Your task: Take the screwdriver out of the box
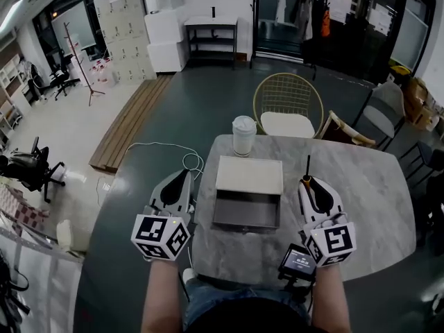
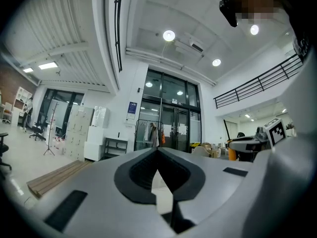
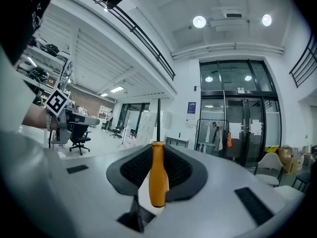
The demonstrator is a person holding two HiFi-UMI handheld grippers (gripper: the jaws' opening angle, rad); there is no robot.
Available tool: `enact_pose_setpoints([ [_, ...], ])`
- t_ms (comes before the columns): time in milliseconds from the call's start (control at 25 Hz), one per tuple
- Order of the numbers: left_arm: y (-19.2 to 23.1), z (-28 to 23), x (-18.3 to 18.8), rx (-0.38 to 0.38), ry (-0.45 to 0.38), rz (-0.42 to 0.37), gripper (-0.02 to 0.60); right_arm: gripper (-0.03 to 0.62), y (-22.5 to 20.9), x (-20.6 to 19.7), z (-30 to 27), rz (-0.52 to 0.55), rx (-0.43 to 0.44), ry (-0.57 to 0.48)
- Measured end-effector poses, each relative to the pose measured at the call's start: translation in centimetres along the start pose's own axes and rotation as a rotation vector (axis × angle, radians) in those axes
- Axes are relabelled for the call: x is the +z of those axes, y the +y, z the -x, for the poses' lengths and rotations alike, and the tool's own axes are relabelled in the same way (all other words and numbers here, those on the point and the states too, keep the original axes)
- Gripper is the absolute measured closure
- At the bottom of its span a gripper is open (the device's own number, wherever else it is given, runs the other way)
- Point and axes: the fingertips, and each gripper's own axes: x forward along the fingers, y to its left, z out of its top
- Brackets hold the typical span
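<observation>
The open grey box point(image 1: 246, 219) lies in the middle of the marble table point(image 1: 368, 186), its lid point(image 1: 250, 174) folded back; its inside looks bare. The right gripper point(image 1: 306, 181) hangs level over the table to the right of the box, shut on the screwdriver point(image 1: 307, 166). In the right gripper view the orange handle point(image 3: 158, 175) sits between the pads of that gripper point(image 3: 157, 155), and the thin black shaft point(image 3: 158, 120) points straight ahead. My left gripper point(image 1: 183, 176) is left of the box, beyond the table's edge. In the left gripper view its jaws point(image 2: 157, 155) meet at the tips with nothing in them.
A white lidded cup point(image 1: 243, 135) stands behind the box at the table's far edge. A wire chair point(image 1: 288, 106) is behind the table, another chair point(image 1: 385, 109) at the right. A white cable point(image 1: 166, 146) lies on the floor to the left.
</observation>
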Motion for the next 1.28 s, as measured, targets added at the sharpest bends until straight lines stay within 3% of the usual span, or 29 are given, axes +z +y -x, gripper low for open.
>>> enact_pose_setpoints([
  [400, -1.3, -1.0, 0.4, 0.019, -0.003, -0.023, 0.571, 0.507, -3.5, -0.5, 1.0, -0.130, -0.039, -0.036],
  [1280, -2.0, -3.3, 0.5, -0.027, 0.003, -0.046, 0.571, 0.507, -3.8, -1.1, 0.0, -0.102, -0.054, -0.014],
])
